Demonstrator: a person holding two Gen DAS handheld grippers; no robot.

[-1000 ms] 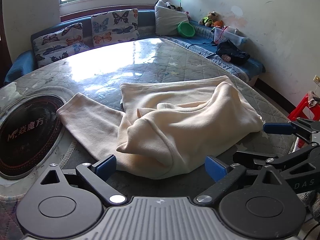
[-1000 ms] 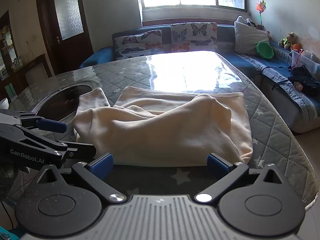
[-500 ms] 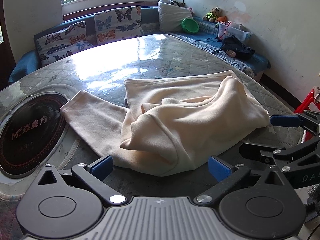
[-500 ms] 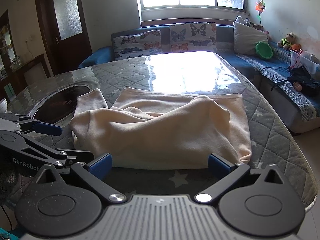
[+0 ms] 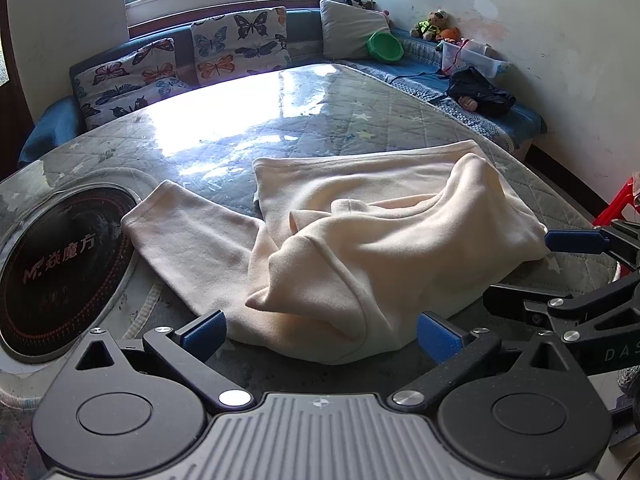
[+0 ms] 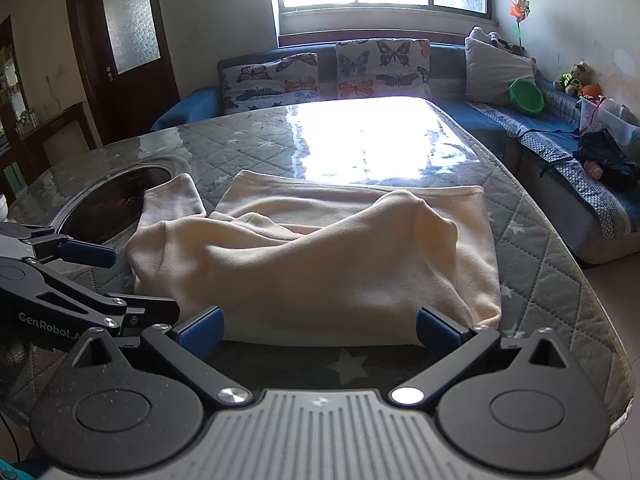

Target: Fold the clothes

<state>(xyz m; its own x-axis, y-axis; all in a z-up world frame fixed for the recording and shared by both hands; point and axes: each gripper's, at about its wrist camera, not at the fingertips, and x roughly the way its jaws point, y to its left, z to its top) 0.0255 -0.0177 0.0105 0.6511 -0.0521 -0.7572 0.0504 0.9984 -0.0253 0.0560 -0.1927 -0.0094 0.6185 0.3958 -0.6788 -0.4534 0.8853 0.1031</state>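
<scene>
A cream sweatshirt (image 5: 372, 248) lies loosely bunched on the quilted grey table, one sleeve (image 5: 188, 240) stretched out to the left. It also shows in the right wrist view (image 6: 320, 264). My left gripper (image 5: 320, 332) is open and empty, its blue pads at the garment's near edge. My right gripper (image 6: 318, 326) is open and empty at the garment's near hem. The right gripper shows at the right of the left wrist view (image 5: 576, 268); the left gripper shows at the left of the right wrist view (image 6: 72, 276).
A round black induction plate (image 5: 52, 264) is set into the table at the left. A blue sofa with butterfly cushions (image 5: 240, 48) runs behind the table, holding a green bowl (image 5: 386, 46) and dark clothes (image 5: 480, 92). A red stool (image 5: 620, 208) stands at the right.
Both grippers have drawn a little closer to the sweatshirt's near edge and stay open. The sweatshirt has not moved.
</scene>
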